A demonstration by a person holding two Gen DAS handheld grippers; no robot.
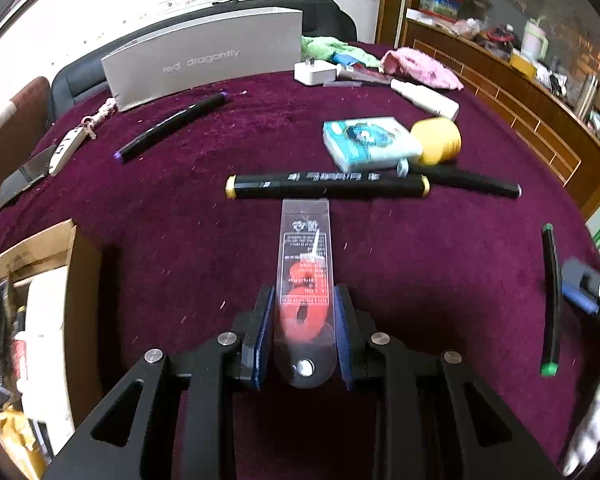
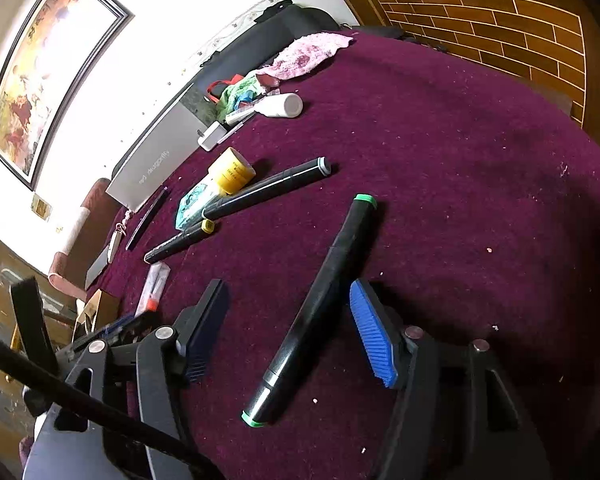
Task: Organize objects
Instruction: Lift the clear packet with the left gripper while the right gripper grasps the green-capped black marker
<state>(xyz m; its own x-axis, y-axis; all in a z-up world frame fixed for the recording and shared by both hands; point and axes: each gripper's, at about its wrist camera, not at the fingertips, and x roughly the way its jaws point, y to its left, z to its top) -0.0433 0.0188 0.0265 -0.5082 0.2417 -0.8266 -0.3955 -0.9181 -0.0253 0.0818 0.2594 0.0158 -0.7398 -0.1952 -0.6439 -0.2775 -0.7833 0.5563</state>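
My left gripper (image 1: 303, 294) is shut on a clear plastic pack with a red item inside (image 1: 305, 280), held just above the maroon tablecloth (image 1: 180, 216); the pack also shows in the right wrist view (image 2: 153, 286). My right gripper (image 2: 288, 300) is open, its fingers on either side of a black marker with green ends (image 2: 320, 308), which lies on the cloth. That marker shows in the left wrist view (image 1: 551, 300). A yellow-ended marker (image 1: 327, 186) lies just beyond the pack.
An open cardboard box (image 1: 40, 300) holds items at the left table edge. Farther back lie a purple-ended marker (image 1: 172, 126), tissue pack (image 1: 370, 142), yellow spool (image 1: 438, 139), grey box (image 1: 208, 56), white charger (image 1: 314, 71), white bottle (image 1: 426, 99), cloths and a key fob (image 1: 66, 150).
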